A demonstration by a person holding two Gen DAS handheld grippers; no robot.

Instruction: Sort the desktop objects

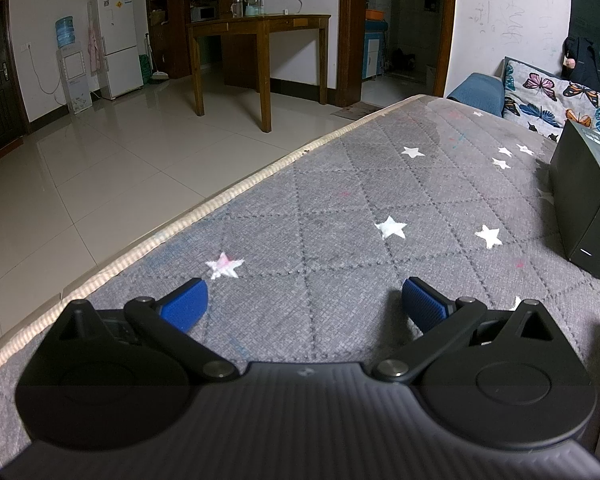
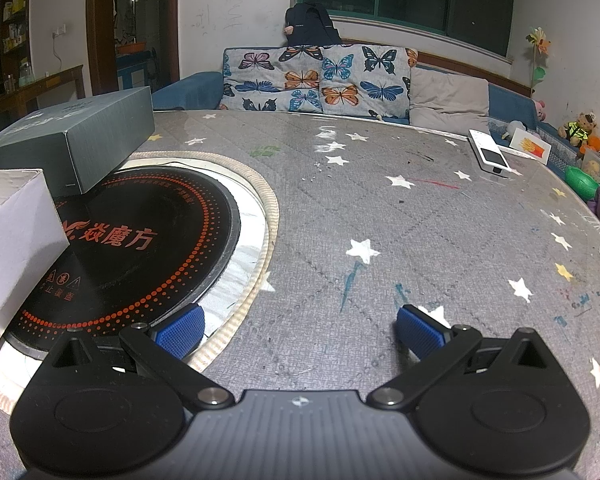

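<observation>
My left gripper (image 1: 304,300) is open over the grey star-print table cover (image 1: 340,208), with nothing between its blue pads. A dark green box (image 1: 588,200) stands at the right edge of the left wrist view. My right gripper (image 2: 298,330) is open too, empty, low over the cover beside the round black induction cooktop (image 2: 140,248). The same dark green box (image 2: 76,140) lies partly on the cooktop's far left side. A white open box (image 2: 12,240) stands at the near left. Far right on the table lies a white remote-like device (image 2: 490,154).
The table's cream edge (image 1: 180,220) drops to a tiled floor on the left, with a wooden table (image 1: 260,40) and a fridge beyond. A sofa with butterfly cushions (image 2: 320,80) lines the far side. Toys and a green bowl (image 2: 580,180) sit past the right edge.
</observation>
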